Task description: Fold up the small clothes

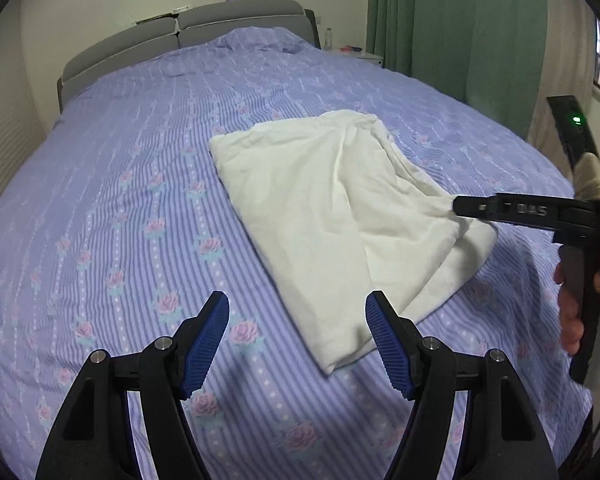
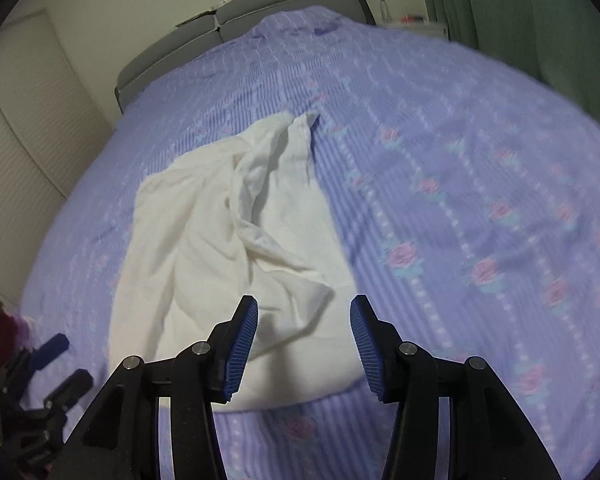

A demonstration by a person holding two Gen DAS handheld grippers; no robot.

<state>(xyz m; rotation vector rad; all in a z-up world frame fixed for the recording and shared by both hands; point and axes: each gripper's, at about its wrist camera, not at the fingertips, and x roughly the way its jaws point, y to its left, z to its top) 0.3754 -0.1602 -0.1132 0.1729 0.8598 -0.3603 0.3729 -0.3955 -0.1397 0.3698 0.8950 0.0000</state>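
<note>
White garment [image 1: 332,216] mid-bedspread [image 1: 140,200] – right gripper [image 2: 304,316] over near edge

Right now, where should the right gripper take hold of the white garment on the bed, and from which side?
Probably the rumpled corner of the white garment nearest the right gripper. Its jaws are open just above that corner, where the cloth bunches into a raised fold, unlike the flat middle. Come in low from the near right edge over the purple bedspread. The left gripper is open, off the cloth.
</note>
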